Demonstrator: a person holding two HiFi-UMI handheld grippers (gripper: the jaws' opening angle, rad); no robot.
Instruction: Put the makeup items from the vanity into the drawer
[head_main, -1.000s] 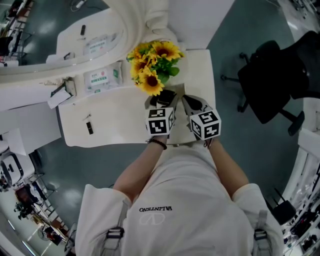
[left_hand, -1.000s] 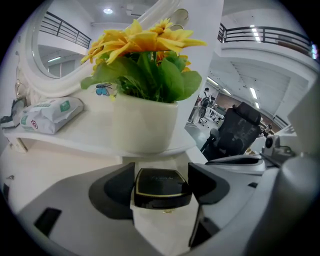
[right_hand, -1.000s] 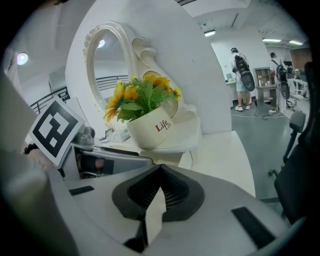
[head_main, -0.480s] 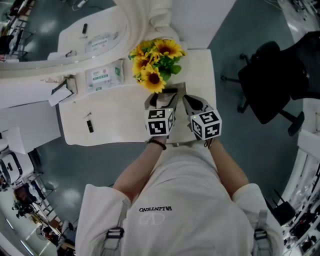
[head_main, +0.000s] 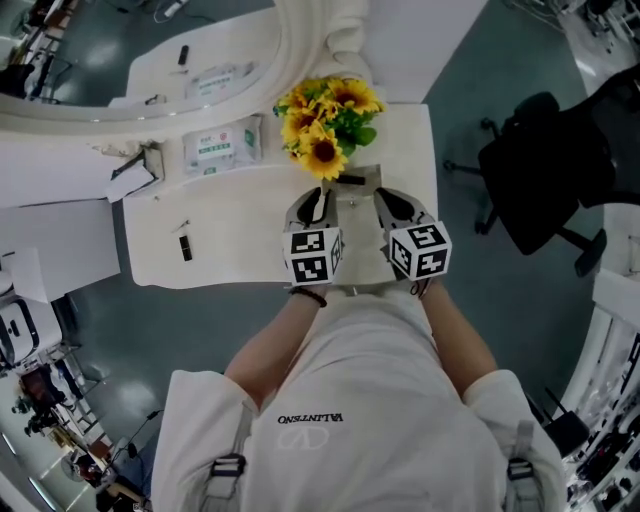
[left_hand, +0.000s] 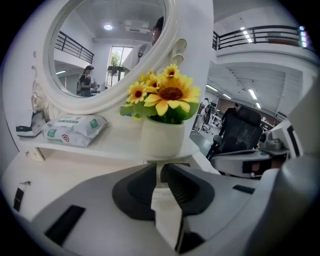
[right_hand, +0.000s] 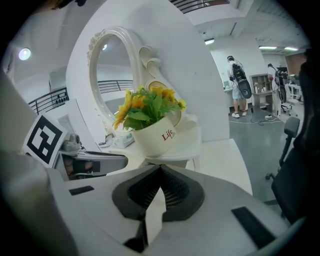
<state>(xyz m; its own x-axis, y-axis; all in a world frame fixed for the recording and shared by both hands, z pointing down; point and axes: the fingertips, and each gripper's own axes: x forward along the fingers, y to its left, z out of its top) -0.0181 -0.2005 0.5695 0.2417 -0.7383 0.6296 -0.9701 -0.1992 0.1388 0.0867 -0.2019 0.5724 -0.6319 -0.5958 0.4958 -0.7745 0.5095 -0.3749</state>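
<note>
On the white vanity (head_main: 240, 215) a small black makeup stick (head_main: 185, 248) lies at the left front, with a tiny item (head_main: 182, 227) just behind it. The left gripper view shows the stick (left_hand: 18, 198) low at the left. A greyish drawer (head_main: 357, 192) juts out a little from under the flower pot's shelf, and I cannot see into it. My left gripper (head_main: 318, 196) (left_hand: 161, 170) points at it. Its jaws are closing, a thin gap remains and nothing is between them. My right gripper (head_main: 386, 198) (right_hand: 160, 169) is beside it, shut and empty.
A pot of sunflowers (head_main: 328, 128) (left_hand: 162, 137) (right_hand: 157, 135) stands on the raised shelf straight ahead. A pack of wipes (head_main: 222, 143) (left_hand: 74, 129) lies to its left under the oval mirror (left_hand: 107, 50). A black office chair (head_main: 545, 170) stands to the right.
Both grippers have drawn back a little from the flower pot. The left jaws stood wide by a black thing at the drawer; now they are narrow and that thing is out of sight.
</note>
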